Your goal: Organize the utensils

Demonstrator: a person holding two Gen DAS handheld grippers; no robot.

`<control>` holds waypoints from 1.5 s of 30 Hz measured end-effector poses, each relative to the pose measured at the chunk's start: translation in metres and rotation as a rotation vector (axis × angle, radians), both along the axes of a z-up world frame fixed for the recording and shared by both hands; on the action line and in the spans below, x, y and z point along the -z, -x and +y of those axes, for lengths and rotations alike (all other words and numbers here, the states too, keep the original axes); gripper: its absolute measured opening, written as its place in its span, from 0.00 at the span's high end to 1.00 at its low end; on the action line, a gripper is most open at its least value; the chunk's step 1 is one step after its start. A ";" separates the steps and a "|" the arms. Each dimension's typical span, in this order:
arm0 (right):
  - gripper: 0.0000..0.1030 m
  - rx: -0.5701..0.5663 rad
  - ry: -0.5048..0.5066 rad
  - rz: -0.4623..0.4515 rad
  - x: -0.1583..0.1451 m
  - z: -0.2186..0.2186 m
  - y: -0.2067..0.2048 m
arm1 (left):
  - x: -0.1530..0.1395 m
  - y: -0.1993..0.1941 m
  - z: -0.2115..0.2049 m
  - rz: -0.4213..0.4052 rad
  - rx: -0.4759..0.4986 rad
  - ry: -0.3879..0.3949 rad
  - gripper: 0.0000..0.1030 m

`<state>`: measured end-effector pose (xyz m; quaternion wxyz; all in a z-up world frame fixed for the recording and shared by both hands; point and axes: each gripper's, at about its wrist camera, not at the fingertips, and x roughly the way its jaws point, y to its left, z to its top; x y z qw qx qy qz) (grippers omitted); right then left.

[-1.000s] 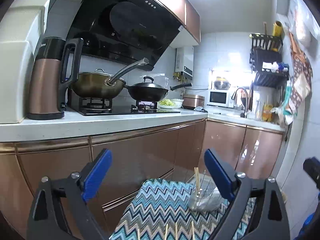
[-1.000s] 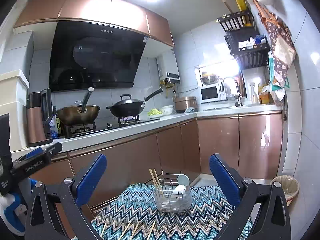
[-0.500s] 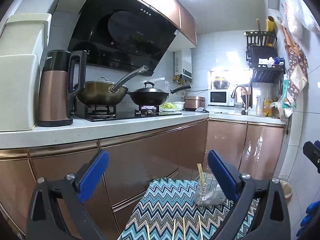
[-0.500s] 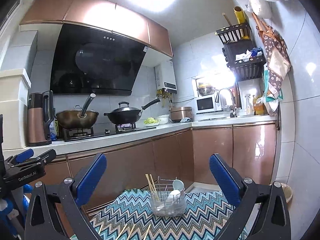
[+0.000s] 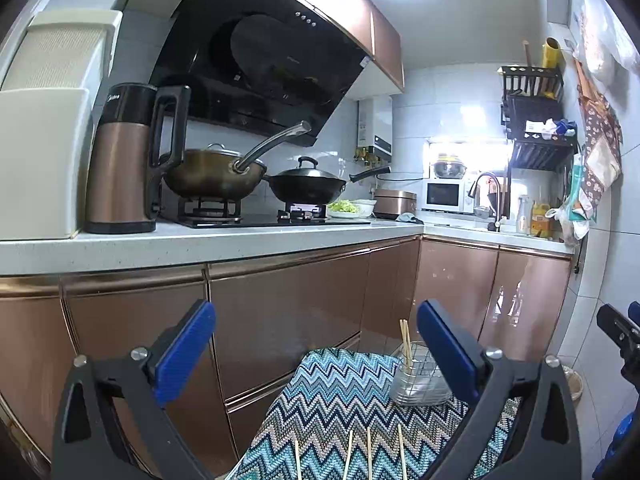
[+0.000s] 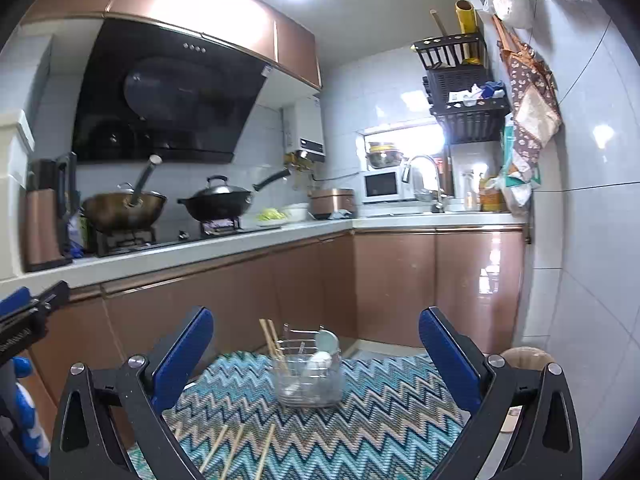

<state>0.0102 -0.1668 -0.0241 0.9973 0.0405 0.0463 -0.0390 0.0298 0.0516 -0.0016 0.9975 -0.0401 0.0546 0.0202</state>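
Left wrist view: left claw (image 5: 316,350) wide open, nothing between its blue pads, held above the zigzag cloth (image 5: 340,396) on the table. Four loose chopsticks (image 5: 370,454) lie flat on the cloth's near part, side by side, roughly parallel, long axes running from the camera toward the wire utensil holder (image 5: 420,380). Holder stands upright at the cloth's far end; two chopsticks (image 5: 405,342) stand in it, tips up, leaning slightly.

Right wrist view: right claw (image 6: 316,350) also wide open & empty, holder (image 6: 308,372) w/ white spoons (image 6: 324,354) centred between its jaws but farther off. Three loose chopsticks (image 6: 240,446) show here, angled up-right toward the holder.
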 end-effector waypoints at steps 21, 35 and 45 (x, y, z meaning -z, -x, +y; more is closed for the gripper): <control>0.00 0.180 0.046 0.001 0.009 -0.031 0.007 | 0.007 -0.005 -0.032 -0.050 -0.081 -0.047 0.01; 0.00 0.262 0.015 0.015 0.023 -0.056 -0.003 | 0.014 -0.023 -0.046 -0.042 -0.064 -0.083 0.01; 0.00 0.254 0.013 0.061 0.034 -0.062 -0.021 | 0.029 -0.044 -0.044 -0.003 -0.039 -0.047 0.01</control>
